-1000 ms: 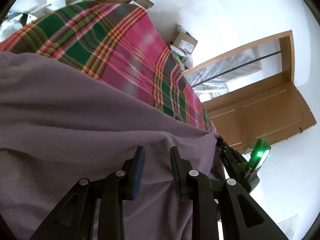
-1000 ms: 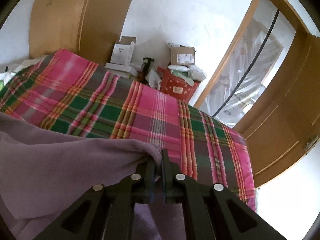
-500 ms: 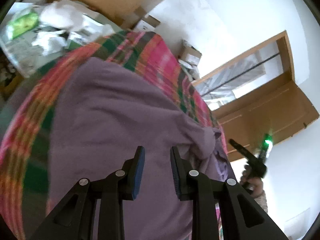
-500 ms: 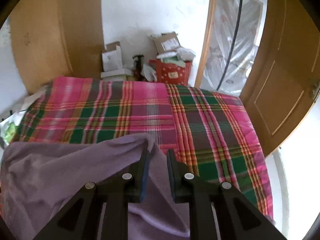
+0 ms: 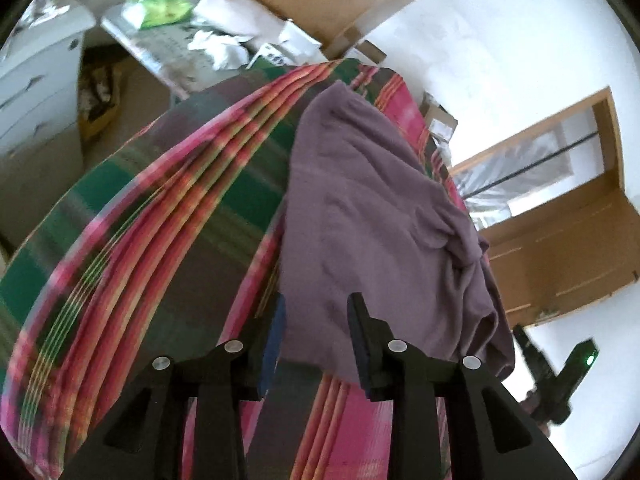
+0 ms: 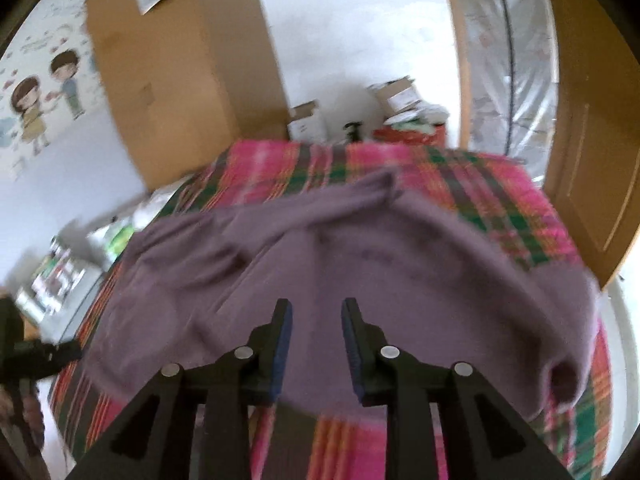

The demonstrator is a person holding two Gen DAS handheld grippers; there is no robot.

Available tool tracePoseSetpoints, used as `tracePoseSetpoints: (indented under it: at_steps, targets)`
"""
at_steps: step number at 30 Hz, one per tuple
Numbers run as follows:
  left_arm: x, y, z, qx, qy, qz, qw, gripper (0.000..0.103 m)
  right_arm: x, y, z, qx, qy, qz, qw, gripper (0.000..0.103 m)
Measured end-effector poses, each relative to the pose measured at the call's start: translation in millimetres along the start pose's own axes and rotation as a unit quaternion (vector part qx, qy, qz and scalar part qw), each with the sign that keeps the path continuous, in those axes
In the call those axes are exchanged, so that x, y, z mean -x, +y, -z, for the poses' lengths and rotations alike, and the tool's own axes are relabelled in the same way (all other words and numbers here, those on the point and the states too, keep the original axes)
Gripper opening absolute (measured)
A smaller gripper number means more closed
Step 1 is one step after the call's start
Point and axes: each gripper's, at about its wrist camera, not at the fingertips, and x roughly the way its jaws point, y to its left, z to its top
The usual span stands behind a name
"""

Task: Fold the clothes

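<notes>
we hold both the left gripper [image 5: 316,320] and right gripper [image 6: 316,326] apart and empty above the purple garment [image 6: 360,280], spread on the plaid bed [image 5: 160,240] for folding.

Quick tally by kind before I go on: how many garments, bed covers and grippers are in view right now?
Purple garment: 1, spread on the bed, held by neither gripper
Plaid bed cover: 1
Grippers: 2, the left gripper and the right gripper, both open
Total: 4
</notes>
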Motion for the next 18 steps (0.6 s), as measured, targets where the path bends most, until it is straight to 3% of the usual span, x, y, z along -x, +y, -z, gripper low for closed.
tracePoseSetpoints:
  at_steps: [3, 6, 10, 18]
  targets:
    - [7, 2, 11, 0.007, 0.006, 0.019, 0.9998, 0.034, -3, 11, 20, -0.001, 0.013, -0.022, 1.000, 0.026]
    - [5, 3, 21, 0.026, 0.017, 0.044, 0.9986, 0.043, -12, 10, 33, -0.031, 0.030, -0.042, 0.998, 0.034]
    - [-12, -3, 29, 0.039, 0.052, 0.045, 0.9969, 0.043, -24, 5, 42, -0.058, 0.041, -0.061, 0.996, 0.040]
    - [-30, -3, 25, 0.099, 0.045, 0.053, 0.9926, 0.043, -38, 31, 42, 0.005, 0.051, -0.064, 0.997, 0.046]
